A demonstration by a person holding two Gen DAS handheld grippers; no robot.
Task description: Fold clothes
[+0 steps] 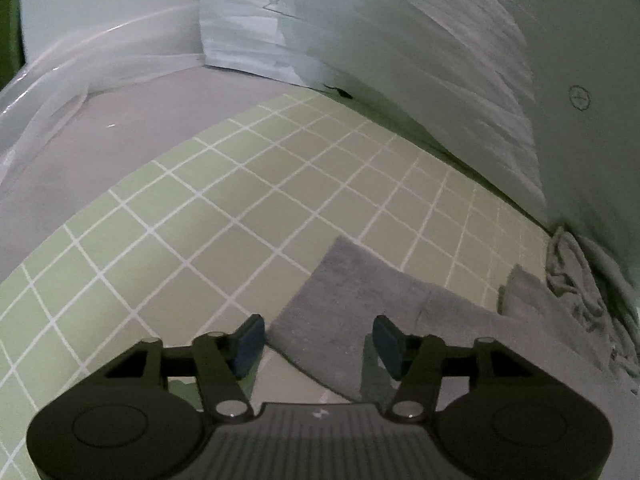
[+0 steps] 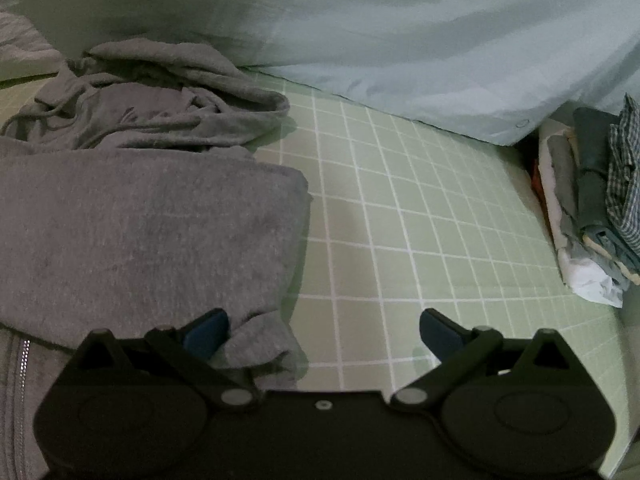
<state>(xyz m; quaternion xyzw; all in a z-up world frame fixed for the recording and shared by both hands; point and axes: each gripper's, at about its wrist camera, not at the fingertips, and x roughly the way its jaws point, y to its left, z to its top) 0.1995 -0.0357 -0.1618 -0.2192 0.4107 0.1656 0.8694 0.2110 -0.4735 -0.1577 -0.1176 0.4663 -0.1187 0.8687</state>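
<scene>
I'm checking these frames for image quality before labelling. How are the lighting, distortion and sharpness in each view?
Left wrist view: dim, black fisheye corners; the green checked sheet has bowed grid lines, and the pale quilt is streaked with blur. Right wrist view: equally dim, sharper; the grey hoodie shows its nap and casts soft shadows.

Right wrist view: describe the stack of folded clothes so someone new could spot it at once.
Find the green checked sheet and follow it to its right edge, below the pale carrot-print duvet. The stack of folded clothes sits there: white, dark and checked layers, neat, unlike the crumpled grey hoodie on the left.
</scene>
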